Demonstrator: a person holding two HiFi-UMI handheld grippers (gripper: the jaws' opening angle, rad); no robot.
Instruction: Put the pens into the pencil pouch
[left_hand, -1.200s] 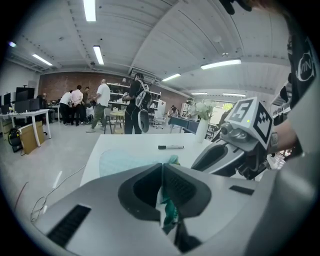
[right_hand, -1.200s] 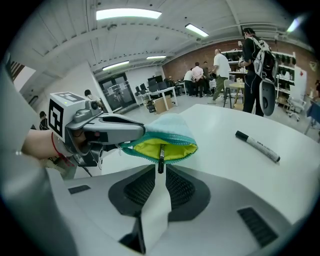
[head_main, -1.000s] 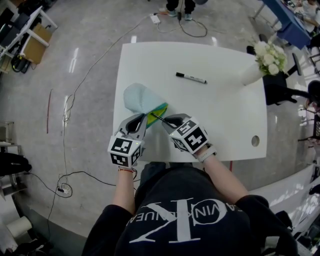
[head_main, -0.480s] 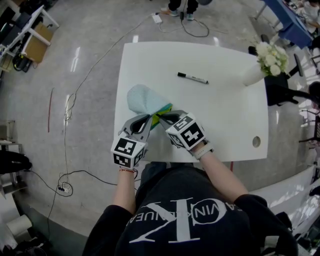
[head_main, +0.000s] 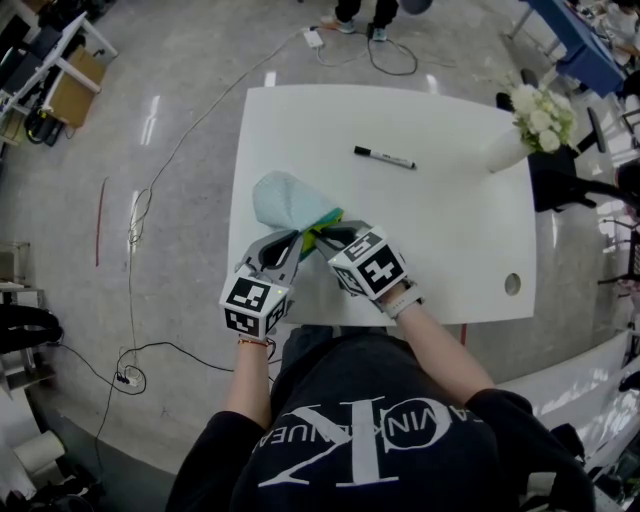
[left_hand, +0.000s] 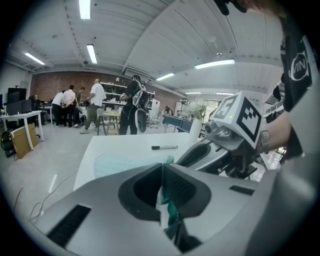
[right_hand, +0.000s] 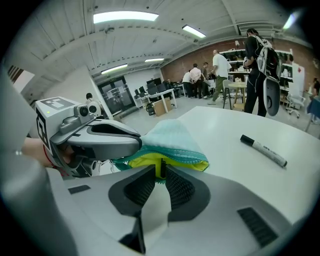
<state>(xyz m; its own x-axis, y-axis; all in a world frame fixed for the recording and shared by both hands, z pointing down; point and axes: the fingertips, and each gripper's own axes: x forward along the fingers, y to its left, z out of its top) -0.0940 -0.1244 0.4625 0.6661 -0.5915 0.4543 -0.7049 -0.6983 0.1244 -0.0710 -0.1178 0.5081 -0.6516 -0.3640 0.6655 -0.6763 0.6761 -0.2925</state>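
A pale teal pencil pouch (head_main: 285, 197) with a yellow lining lies near the front left of the white table (head_main: 450, 230). My left gripper (head_main: 299, 241) is shut on the pouch's near edge (left_hand: 165, 200). My right gripper (head_main: 326, 238) is at the pouch's open mouth (right_hand: 172, 161), and its jaws are opening. The dark end of a thin pen (right_hand: 161, 167) stands between its tips and runs into the yellow opening. A narrow gap shows beside the pen. A black-and-white marker (head_main: 382, 156) lies apart on the far side of the table.
A white vase of pale flowers (head_main: 530, 115) stands at the table's far right corner. A round hole (head_main: 512, 283) sits near the right front edge. Cables (head_main: 140, 215) trail over the floor on the left. Several people (left_hand: 95, 105) stand far behind the table.
The thin black pen that showed between the two grippers a second ago has slid into the pouch mouth. The right gripper has closed in on the pouch; the left has kept its grip.
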